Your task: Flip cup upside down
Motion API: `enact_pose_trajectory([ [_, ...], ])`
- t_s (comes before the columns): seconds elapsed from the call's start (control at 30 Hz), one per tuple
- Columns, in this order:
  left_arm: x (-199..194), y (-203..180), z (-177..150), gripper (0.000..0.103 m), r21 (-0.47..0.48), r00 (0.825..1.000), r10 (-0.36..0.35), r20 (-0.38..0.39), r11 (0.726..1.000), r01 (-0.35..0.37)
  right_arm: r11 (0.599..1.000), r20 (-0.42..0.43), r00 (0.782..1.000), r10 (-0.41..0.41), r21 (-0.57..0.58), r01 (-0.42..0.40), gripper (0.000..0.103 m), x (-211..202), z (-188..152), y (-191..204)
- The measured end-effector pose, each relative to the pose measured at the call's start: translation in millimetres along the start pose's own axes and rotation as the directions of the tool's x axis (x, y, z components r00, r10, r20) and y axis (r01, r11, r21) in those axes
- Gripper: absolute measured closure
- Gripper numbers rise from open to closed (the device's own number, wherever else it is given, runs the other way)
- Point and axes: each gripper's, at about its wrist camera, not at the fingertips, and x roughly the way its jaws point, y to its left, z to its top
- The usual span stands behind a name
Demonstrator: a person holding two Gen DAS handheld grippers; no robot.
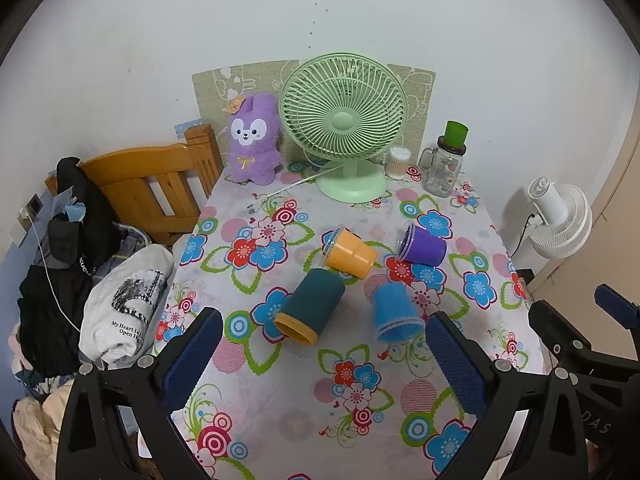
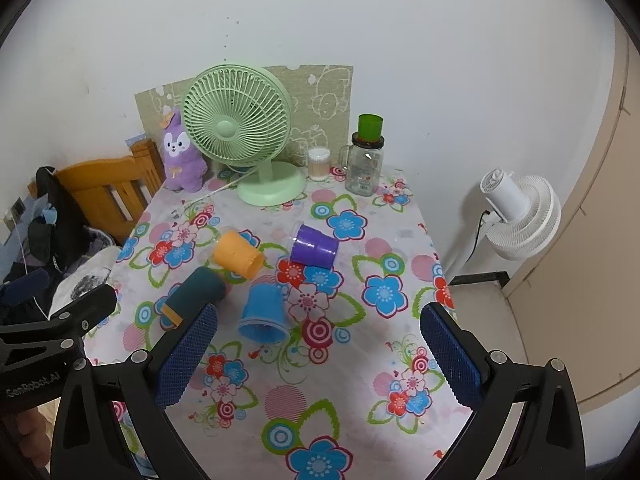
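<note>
Several cups lie on their sides on the flowered tablecloth (image 1: 280,400): a dark teal cup with a yellow rim (image 1: 310,306) (image 2: 196,294), an orange cup (image 1: 350,254) (image 2: 237,255), a purple cup (image 1: 422,245) (image 2: 314,246) and a light blue cup (image 1: 396,312) (image 2: 263,312). My left gripper (image 1: 320,360) is open and empty, held above the near table, short of the teal and blue cups. My right gripper (image 2: 318,360) is open and empty, near the blue cup, and shows at the right edge of the left wrist view.
A green desk fan (image 1: 344,124), a purple plush rabbit (image 1: 252,140), a cotton-swab jar (image 1: 397,162) and a glass jar with a green cup on top (image 1: 444,164) stand at the back. A wooden bed frame (image 1: 152,184) with clothes is left; a white fan (image 2: 516,216) is right.
</note>
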Motion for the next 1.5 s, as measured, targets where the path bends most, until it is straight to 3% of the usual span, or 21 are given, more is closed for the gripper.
enact_pose_trajectory([
  [1.5, 21, -2, 5, 0.001, 0.037, 0.998, 0.000, -0.067, 0.999, 0.002, 0.999, -0.028, 0.999, 0.032, -0.006, -0.032, 0.001, 13, -1, 4],
])
